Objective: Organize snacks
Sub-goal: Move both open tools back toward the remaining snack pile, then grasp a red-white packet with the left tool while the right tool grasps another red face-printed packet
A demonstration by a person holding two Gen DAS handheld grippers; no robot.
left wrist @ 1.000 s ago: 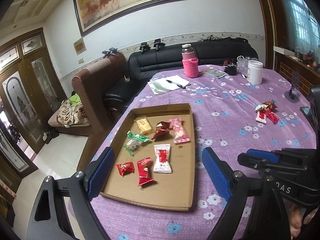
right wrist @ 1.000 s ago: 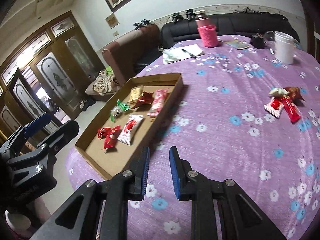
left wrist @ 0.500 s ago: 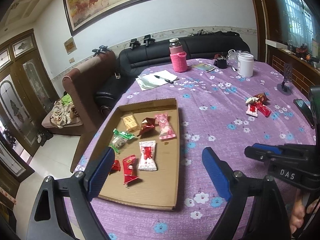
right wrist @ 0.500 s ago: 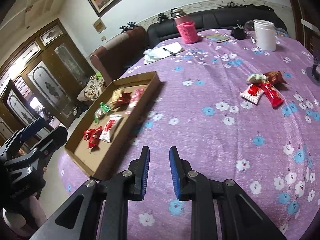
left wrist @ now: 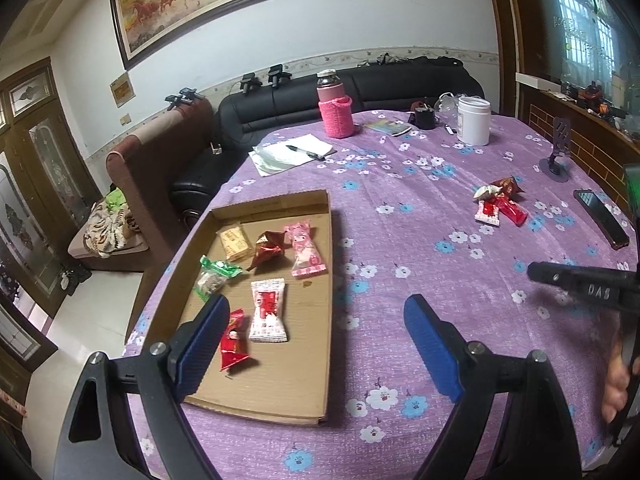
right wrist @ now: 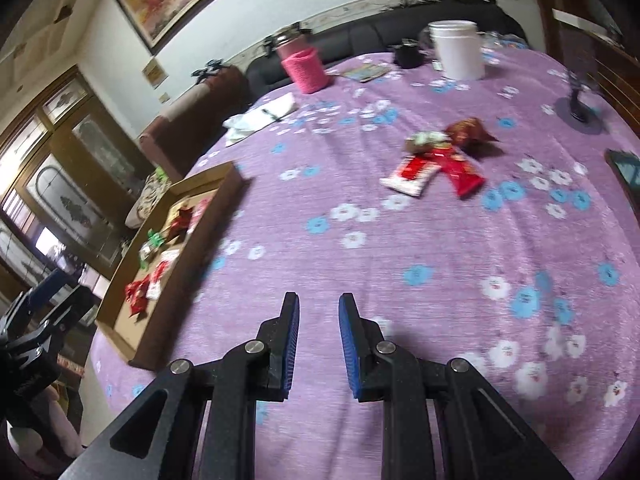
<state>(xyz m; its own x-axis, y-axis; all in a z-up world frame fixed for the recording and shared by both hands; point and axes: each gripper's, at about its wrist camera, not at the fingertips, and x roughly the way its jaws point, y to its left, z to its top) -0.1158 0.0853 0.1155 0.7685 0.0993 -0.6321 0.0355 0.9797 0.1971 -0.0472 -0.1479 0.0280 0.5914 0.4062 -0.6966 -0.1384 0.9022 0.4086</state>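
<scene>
A shallow cardboard tray (left wrist: 326,240) lies on the purple flowered tablecloth and holds several wrapped snacks, among them a white-and-red packet (left wrist: 268,310) and a pink one (left wrist: 305,249). The tray also shows in the right wrist view (right wrist: 224,196). A small pile of loose snacks (left wrist: 498,204) lies on the cloth to the right; it shows in the right wrist view (right wrist: 438,160). My left gripper (left wrist: 312,344) is open and empty above the tray's near right corner. My right gripper (right wrist: 319,344) is empty above bare cloth, jaws a narrow gap apart, the pile well ahead.
A pink-sleeved bottle (left wrist: 335,112), white jar (left wrist: 473,120), papers with a pen (left wrist: 292,154), a phone stand (left wrist: 557,152) and a dark phone (left wrist: 602,218) sit on the table. A brown armchair and black sofa stand behind it.
The right gripper has swung right and forward toward the loose snack pile, and its jaws have parted slightly. The left gripper has shifted a little, still open over the tray.
</scene>
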